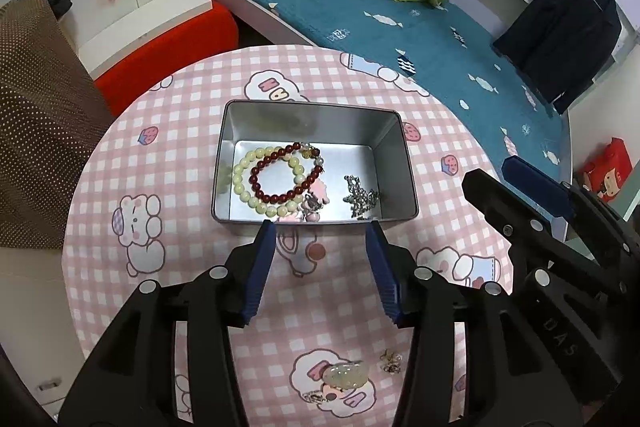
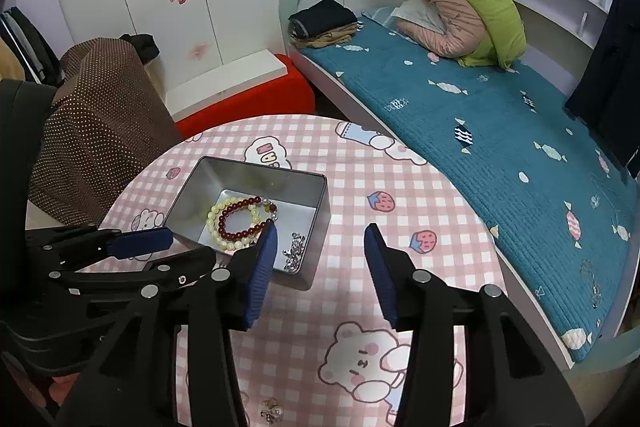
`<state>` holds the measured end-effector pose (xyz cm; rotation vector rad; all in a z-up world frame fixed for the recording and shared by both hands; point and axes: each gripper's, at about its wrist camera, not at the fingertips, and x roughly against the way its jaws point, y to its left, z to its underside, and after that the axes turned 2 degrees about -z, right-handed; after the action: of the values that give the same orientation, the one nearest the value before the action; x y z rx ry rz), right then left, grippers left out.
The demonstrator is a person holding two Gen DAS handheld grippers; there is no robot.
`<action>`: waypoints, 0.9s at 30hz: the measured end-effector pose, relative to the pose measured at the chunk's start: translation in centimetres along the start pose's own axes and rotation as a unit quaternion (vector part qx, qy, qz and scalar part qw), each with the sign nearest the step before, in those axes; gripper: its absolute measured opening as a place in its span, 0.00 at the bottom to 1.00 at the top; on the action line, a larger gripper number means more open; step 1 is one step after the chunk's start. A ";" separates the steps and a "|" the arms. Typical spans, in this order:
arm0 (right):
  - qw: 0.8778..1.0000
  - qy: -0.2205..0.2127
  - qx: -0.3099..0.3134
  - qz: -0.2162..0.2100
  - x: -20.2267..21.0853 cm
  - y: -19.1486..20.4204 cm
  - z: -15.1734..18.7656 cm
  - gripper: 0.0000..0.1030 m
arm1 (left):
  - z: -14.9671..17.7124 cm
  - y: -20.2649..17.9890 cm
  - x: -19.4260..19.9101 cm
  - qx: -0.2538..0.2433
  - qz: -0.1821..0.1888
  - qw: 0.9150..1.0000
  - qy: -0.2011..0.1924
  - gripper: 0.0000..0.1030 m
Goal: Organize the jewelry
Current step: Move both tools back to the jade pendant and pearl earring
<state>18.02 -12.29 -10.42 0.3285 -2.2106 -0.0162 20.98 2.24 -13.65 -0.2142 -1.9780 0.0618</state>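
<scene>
Pink checked tablecloth (image 1: 192,131) carries a metal tin (image 1: 394,147) just ahead of the left gripper (image 1: 320,227) — both it and the right gripper (image 2: 320,231) half-open, empty — with bracelets (image 1: 276,175) inside, small trinkets (image 1: 346,375) behind.

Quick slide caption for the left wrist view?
Open left tool hovers before a tin of bracelets; loose trinkets remain on the pink tablecloth.

In the left wrist view, the tin box (image 1: 316,163) hides part of the pink charm (image 1: 316,197) behind its near wall. The silver chain (image 1: 360,197) is a small tangle, and its links are too tiny to make out. Near the bottom, small gold bits (image 1: 391,361) lie on the table, too small to name. In the right wrist view, the right gripper's finger (image 2: 262,267) covers one side of the red bead bracelet (image 2: 244,223).
</scene>
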 end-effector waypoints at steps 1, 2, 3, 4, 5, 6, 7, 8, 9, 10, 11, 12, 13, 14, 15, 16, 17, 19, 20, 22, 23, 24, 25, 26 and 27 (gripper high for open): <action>1.000 0.000 -0.001 0.000 0.1 0.0 0.1 0.47 | 0.0 0.0 0.0 0.001 0.000 1.000 0.001 0.48; 1.000 0.000 -0.002 0.000 0.2 -0.1 0.3 0.49 | 0.3 0.2 0.1 0.003 0.001 1.000 0.003 0.50; 1.000 0.000 -0.003 0.001 0.3 -0.2 0.4 0.51 | 0.4 0.2 0.2 0.005 0.000 1.000 0.003 0.53; 1.000 0.001 -0.004 0.002 0.5 -0.2 0.6 0.53 | 0.6 0.3 0.4 0.006 0.000 1.000 0.002 0.54; 1.000 0.001 -0.005 0.003 0.6 -0.2 0.7 0.55 | 0.9 0.4 0.5 0.006 0.001 1.000 0.001 0.55; 1.000 0.000 -0.006 0.004 0.7 -0.2 0.8 0.56 | 1.1 0.4 0.6 0.006 0.001 1.000 0.001 0.56; 1.000 0.000 -0.007 0.005 0.9 -0.2 1.0 0.57 | 1.4 0.4 0.8 0.005 0.001 1.000 0.002 0.56; 1.000 0.001 -0.007 0.006 1.0 -0.2 1.3 0.58 | 1.6 0.4 0.8 0.004 0.001 1.000 0.003 0.57; 1.000 0.003 -0.007 0.007 1.1 -0.2 1.5 0.59 | 1.8 0.4 0.8 0.003 -0.001 1.000 0.004 0.59; 1.000 0.004 -0.008 0.008 1.2 -0.1 1.6 0.59 | 2.1 0.5 0.8 0.003 -0.005 1.000 0.007 0.60; 1.000 0.006 -0.010 0.008 1.3 -0.1 1.9 0.60 | 2.4 0.6 0.9 0.003 -0.006 1.000 0.008 0.62; 1.000 0.007 -0.012 0.008 1.4 -0.2 2.1 0.63 | 2.6 0.7 1.0 0.004 -0.005 1.000 0.009 0.63; 1.000 0.009 -0.014 0.009 1.5 -0.2 2.4 0.65 | 2.8 0.7 1.0 0.005 -0.004 1.000 0.010 0.63; 1.000 0.010 -0.016 0.010 1.6 -0.2 2.6 0.67 | 3.0 0.8 1.1 0.004 -0.006 1.000 0.011 0.65; 1.000 0.011 -0.017 0.012 1.7 -0.2 2.8 0.69 | 3.2 0.8 1.2 0.003 -0.008 1.000 0.012 0.68; 1.000 0.013 -0.018 0.014 1.8 -0.2 3.0 0.70 | 3.4 0.9 1.2 0.003 -0.011 1.000 0.013 0.70; 1.000 0.015 -0.019 0.017 1.8 -0.2 3.1 0.73 | 3.6 0.9 1.2 0.004 -0.014 1.000 0.016 0.73; 0.999 0.018 -0.019 0.028 1.9 -0.2 3.5 0.81 | 3.9 1.1 1.2 0.005 -0.014 1.000 0.018 0.75; 0.999 0.020 -0.019 0.032 2.0 -0.2 3.9 0.82 | 4.2 1.2 1.2 0.005 -0.016 1.000 0.022 0.78; 0.999 0.026 -0.022 0.036 2.0 -0.2 4.3 0.85 | 4.6 1.4 1.1 0.004 -0.024 0.999 0.028 0.80; 0.998 0.032 -0.024 0.042 1.9 -0.3 4.5 0.87 | 4.9 1.6 1.1 0.004 -0.025 0.999 0.031 0.82; 0.998 0.036 -0.026 0.044 1.9 -0.3 4.8 0.87 | 5.1 1.7 1.1 0.004 -0.026 0.999 0.034 0.83; 0.998 0.040 -0.028 0.044 1.9 -0.4 5.2 0.87 | 5.3 1.8 1.1 0.004 -0.028 0.999 0.036 0.84; 0.998 0.046 -0.031 0.043 1.9 -0.5 5.6 0.87 | 5.6 2.0 1.0 0.002 -0.029 0.999 0.039 0.84; 0.997 0.050 -0.032 0.044 1.8 -0.6 6.0 0.89 | 5.9 2.1 1.0 0.001 -0.030 0.999 0.042 0.85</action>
<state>12.41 -13.93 -12.76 0.1912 -2.1183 -0.0216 15.46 4.79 -15.47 -0.1525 -1.8994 0.0161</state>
